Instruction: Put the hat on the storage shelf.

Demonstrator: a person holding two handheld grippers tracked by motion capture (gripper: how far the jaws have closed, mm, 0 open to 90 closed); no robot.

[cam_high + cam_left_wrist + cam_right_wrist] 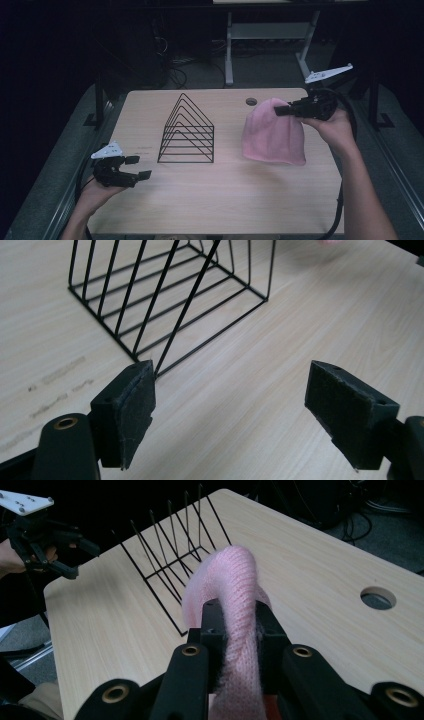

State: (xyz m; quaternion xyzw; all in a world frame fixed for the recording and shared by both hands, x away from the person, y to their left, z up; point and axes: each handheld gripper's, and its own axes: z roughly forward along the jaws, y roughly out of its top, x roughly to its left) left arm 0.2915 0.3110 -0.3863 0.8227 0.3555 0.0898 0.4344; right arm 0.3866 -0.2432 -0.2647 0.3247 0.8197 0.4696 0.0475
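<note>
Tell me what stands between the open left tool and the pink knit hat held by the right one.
In the high view, the black wire rack stands on the table between the left tool and the pink knit hat.

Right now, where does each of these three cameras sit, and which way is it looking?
High view: above the person's side, looking forward and down at the table; forearms, left gripper and right gripper show.
Left gripper view: rides that gripper, facing the rack between open jaws.
Right gripper view: rides that gripper, facing across the table, jaws clamped on the hat.
All three share the rack.
</note>
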